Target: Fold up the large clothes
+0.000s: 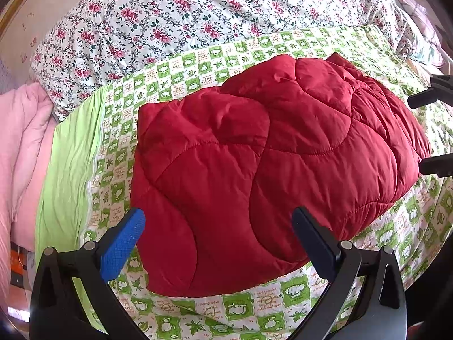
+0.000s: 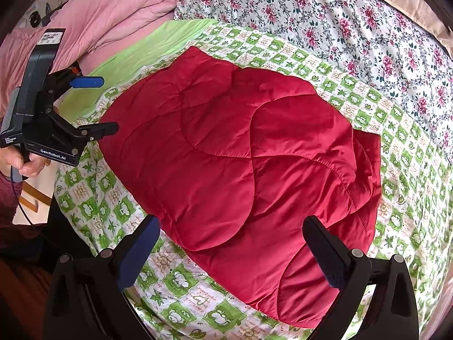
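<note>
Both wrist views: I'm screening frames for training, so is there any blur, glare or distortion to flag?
Left wrist view: sharp, even daylight, strong fisheye bending of the green checked bedsheet; slight sheen on the folded red quilted jacket. Right wrist view: equally sharp, dark vignette corners, no blown glare.

Left gripper (image 1: 218,240): jaws spread wide, gripping nothing; held level by the left hand (image 2: 24,163)
Right gripper (image 2: 232,243): jaws spread wide, nothing between its fingers

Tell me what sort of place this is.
Most likely a bedroom: the red quilted garment lies on a bed spread with a green patterned sheet, beside a floral duvet and a pink comforter.
</note>
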Available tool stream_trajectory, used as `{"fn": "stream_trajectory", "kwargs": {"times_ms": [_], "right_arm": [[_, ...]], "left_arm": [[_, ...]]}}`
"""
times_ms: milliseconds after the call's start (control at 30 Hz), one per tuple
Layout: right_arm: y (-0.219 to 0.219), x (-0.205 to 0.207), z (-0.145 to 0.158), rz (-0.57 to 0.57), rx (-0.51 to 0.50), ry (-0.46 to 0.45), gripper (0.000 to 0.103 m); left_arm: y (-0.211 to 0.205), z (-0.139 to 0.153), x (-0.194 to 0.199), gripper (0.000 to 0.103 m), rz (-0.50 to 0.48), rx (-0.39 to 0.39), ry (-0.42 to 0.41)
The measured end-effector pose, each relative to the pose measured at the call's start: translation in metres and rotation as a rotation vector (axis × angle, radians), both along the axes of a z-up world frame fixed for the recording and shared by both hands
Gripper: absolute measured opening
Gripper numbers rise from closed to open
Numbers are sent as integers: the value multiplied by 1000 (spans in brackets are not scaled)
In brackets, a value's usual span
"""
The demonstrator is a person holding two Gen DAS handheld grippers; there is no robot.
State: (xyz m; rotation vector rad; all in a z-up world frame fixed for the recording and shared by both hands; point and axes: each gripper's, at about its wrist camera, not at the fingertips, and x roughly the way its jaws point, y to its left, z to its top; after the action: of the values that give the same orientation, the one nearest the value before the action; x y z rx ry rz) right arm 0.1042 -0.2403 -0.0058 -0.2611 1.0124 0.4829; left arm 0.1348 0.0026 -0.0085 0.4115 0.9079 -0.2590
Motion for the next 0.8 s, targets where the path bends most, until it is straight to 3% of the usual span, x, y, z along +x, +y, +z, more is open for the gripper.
{"fn": "stream_trajectory", "kwargs": {"times_ms": [800], "right_arm": [[1,1,2,8,2,-2,102]], "left_arm": [[0,0,0,103,-1,0,-3]]}}
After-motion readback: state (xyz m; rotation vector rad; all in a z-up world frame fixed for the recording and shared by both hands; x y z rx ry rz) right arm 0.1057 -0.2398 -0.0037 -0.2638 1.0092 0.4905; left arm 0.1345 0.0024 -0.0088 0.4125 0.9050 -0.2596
